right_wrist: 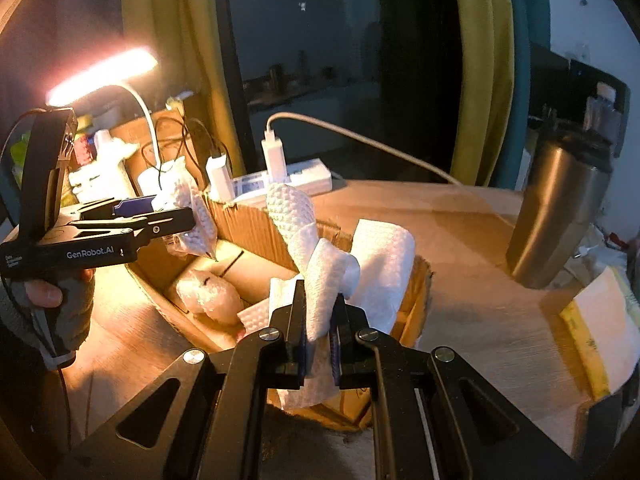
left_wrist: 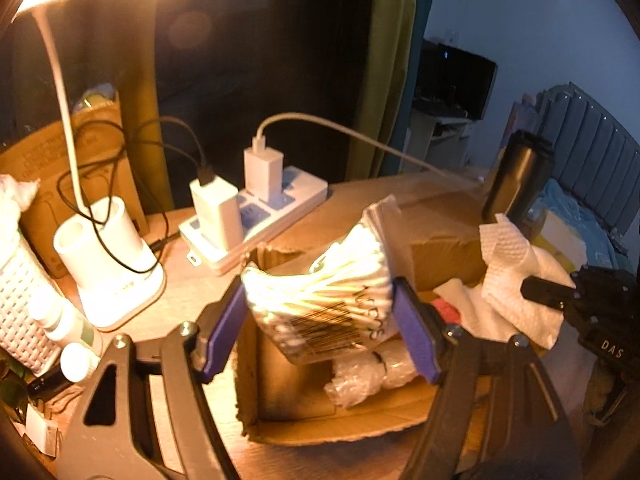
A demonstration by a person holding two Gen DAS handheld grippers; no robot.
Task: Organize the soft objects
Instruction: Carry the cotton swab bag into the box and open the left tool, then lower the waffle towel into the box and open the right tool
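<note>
Both grippers hold soft items over the box (left_wrist: pixel 280 432), which sits on the bench (right_wrist: pixel 460 280).

Left gripper (left_wrist: pixel 318 316): fingers clamped on the swab bag (left_wrist: pixel 320 300), one pad at each side of it. In the left view the bag hangs tilted above the box's open top, barcode end lowest. We judge the hold is kept high so the bag clears the torn box rim before it is lowered.

Right gripper (right_wrist: pixel 320 328): fingers pressed together on the paper towel (right_wrist: pixel 332 264). The towel is crumpled; one end stands up at 12 o'clock from the fingers, the rest drapes over the box's near rim at 6 o'clock. We judge it is pinched mid-length so the loose ends trail.

Inside the box: bubble wrap (left_wrist: pixel 368 372) on the floor, at 5 o'clock from the bag in the left view.

Around: power strip (left_wrist: pixel 256 216) at 11 o'clock from the box, lamp (left_wrist: pixel 108 264) at 9 o'clock, tumbler (right_wrist: pixel 560 216) at 2 o'clock in the right view, apart from the box.

Step, as we judge it: depositing both items; neither is released yet.
</note>
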